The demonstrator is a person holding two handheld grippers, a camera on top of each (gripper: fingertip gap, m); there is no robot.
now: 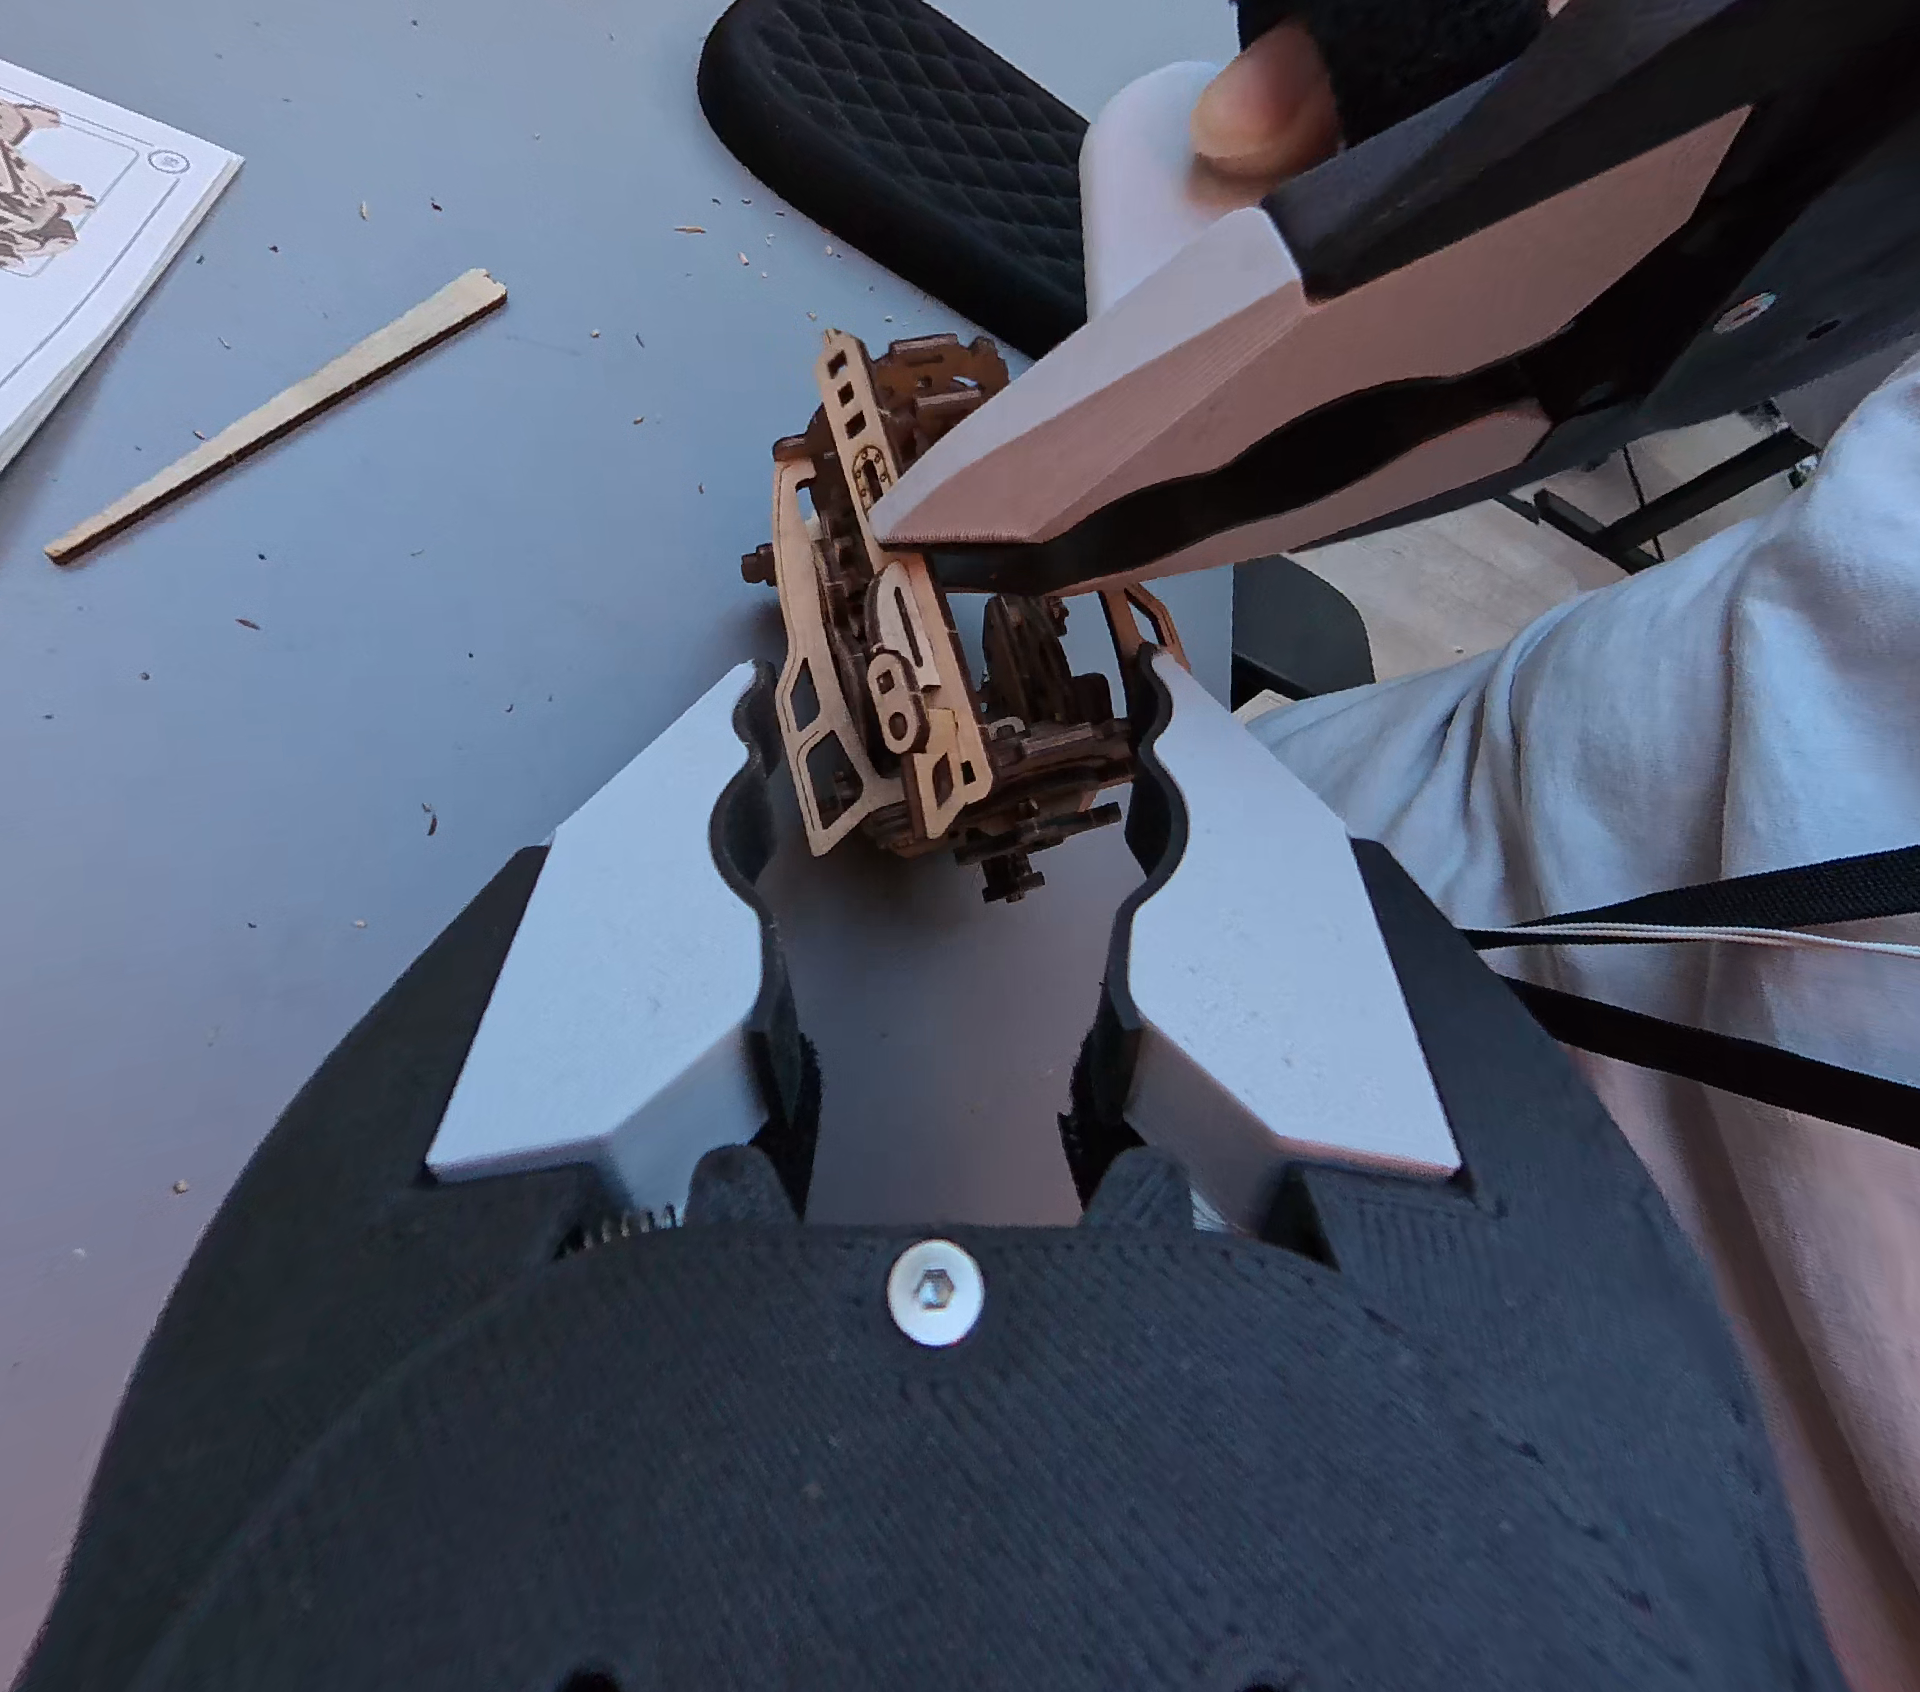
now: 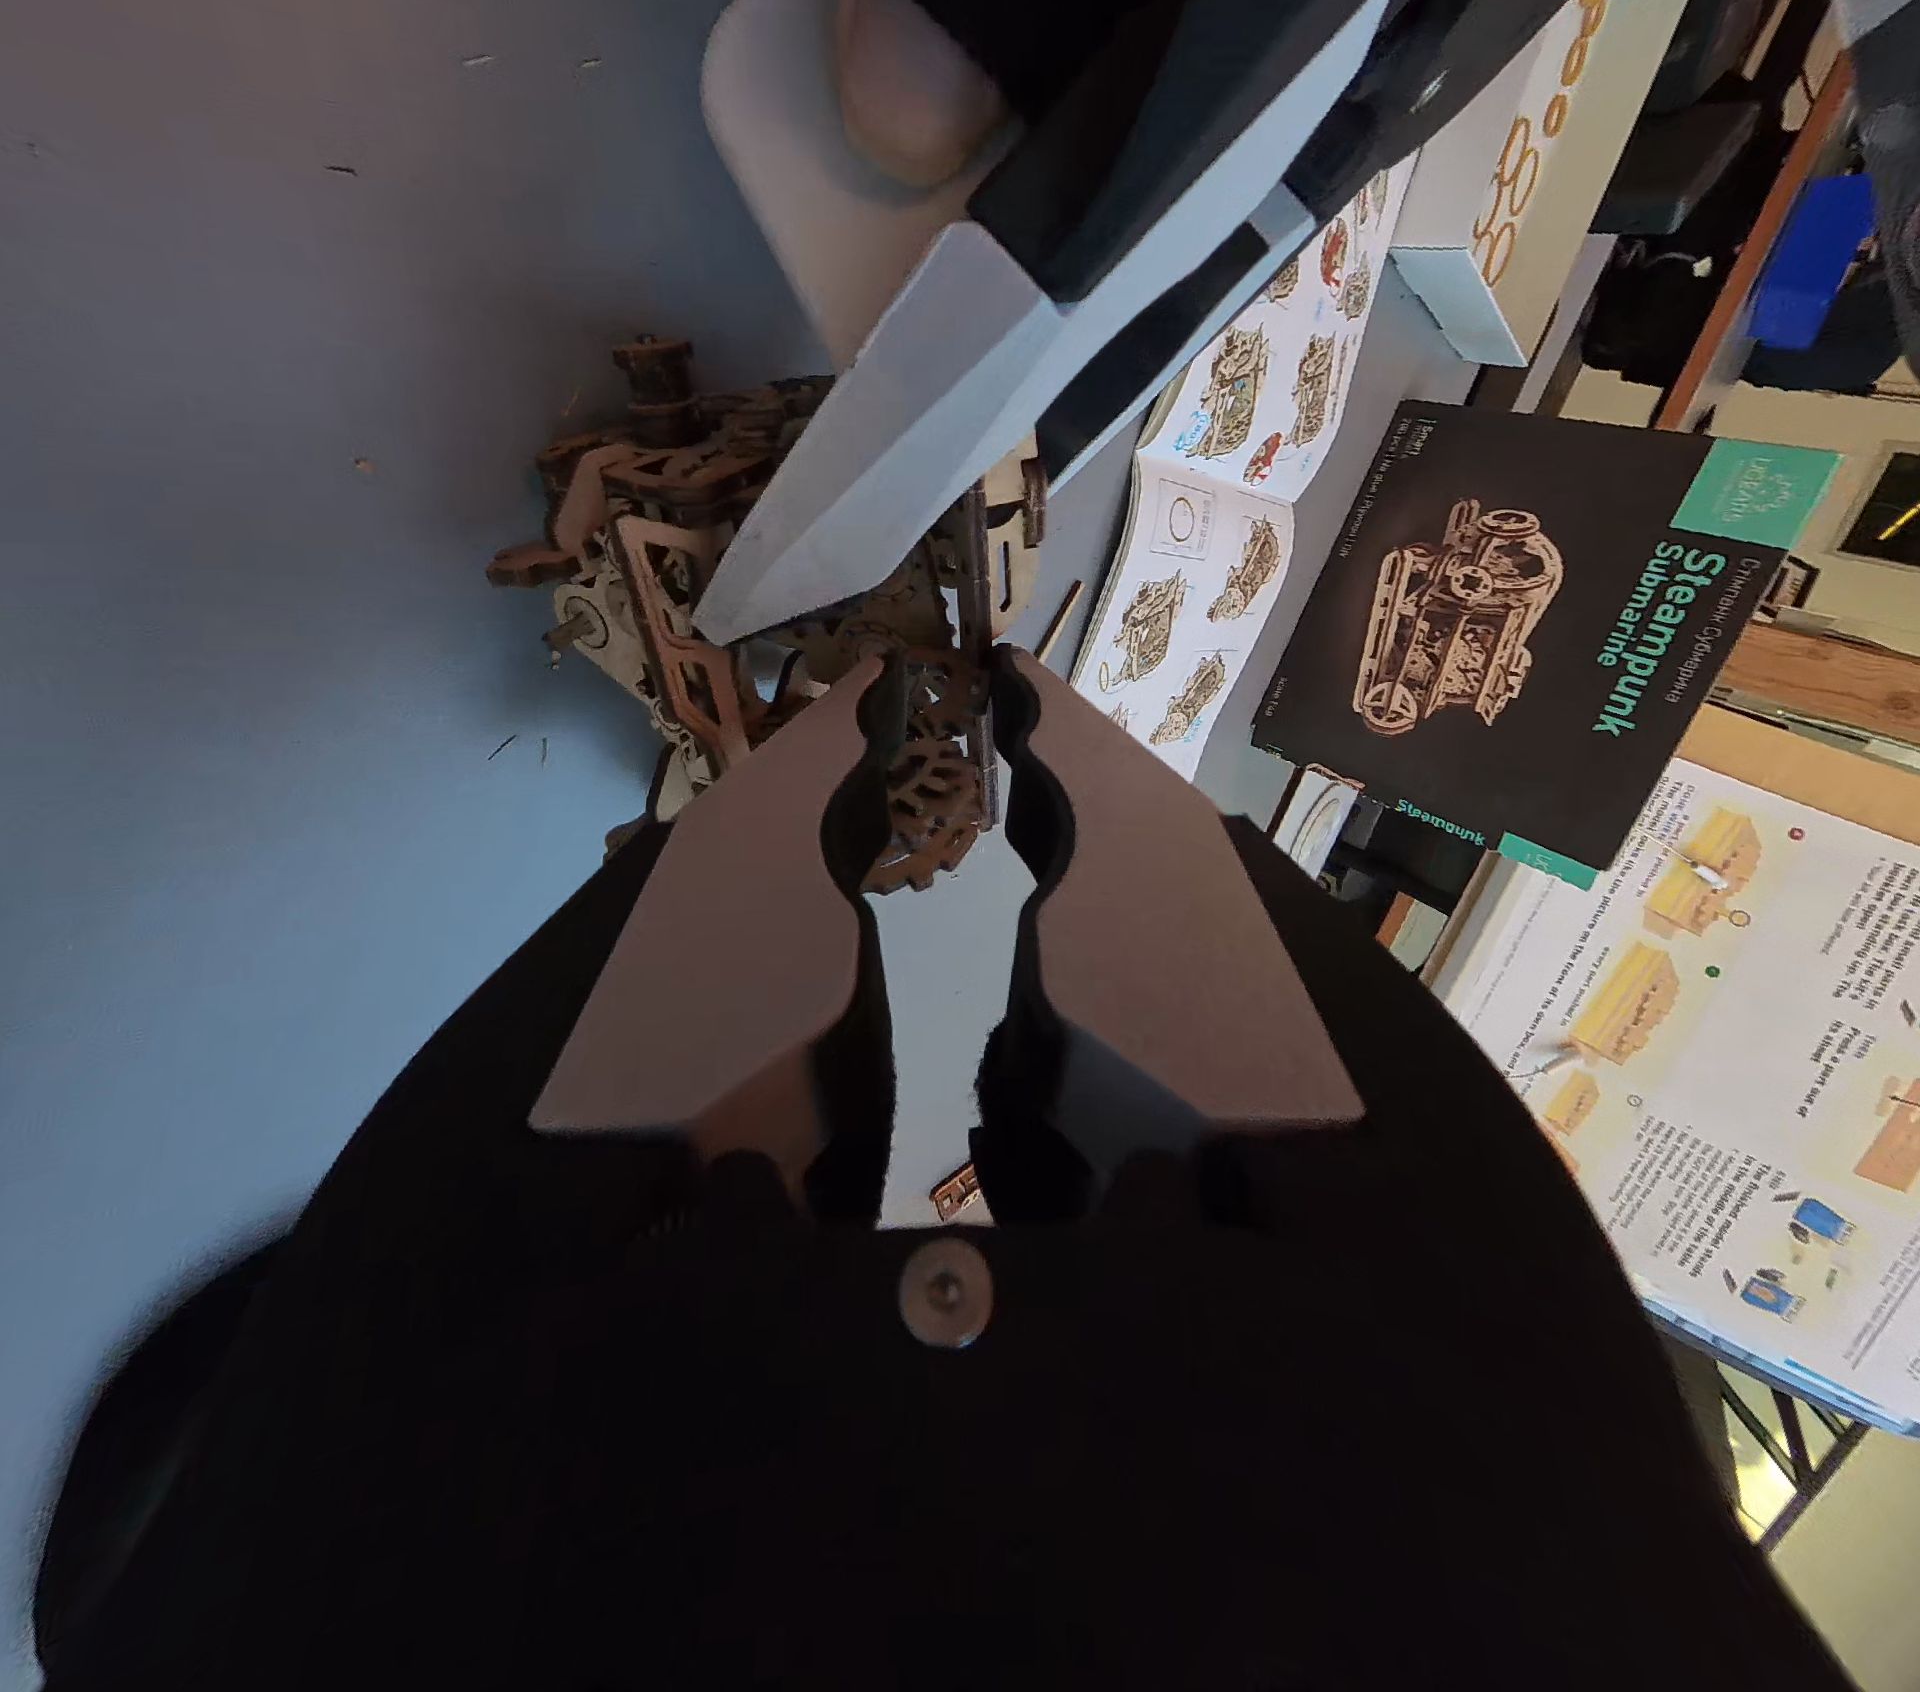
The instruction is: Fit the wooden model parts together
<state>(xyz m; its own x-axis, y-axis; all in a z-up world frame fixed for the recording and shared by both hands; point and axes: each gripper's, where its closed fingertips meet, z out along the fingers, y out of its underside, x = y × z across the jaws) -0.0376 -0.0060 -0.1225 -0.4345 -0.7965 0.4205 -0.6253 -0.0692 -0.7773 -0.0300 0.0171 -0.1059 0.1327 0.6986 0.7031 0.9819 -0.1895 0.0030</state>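
Note:
The wooden model [image 1: 894, 707], a brown and tan laser-cut mechanism with gears, is tilted just over the grey table [image 1: 416, 32]. My left gripper [image 1: 951, 676] has its fingers wide apart on either side of the model, with both tips against its side frames. My right gripper [image 1: 894, 541] comes in from the upper right and pinches a thin tan side panel of the model. In the right wrist view the right gripper [image 2: 940, 671] is nearly closed on that panel, next to a gear. The model [image 2: 644, 479] shows behind it, and a left finger [image 2: 862, 447] crosses it from above.
A loose wooden strip [image 1: 281, 416] and a booklet [image 1: 83, 240] lie on the left of the table. A black quilted pad [image 1: 894, 125] lies behind the model. To the right are a dark kit box [image 2: 1538, 624], an open manual [image 2: 1226, 520] and an instruction sheet [image 2: 1714, 1071]. A small wooden piece [image 2: 956, 1195] lies below my right gripper.

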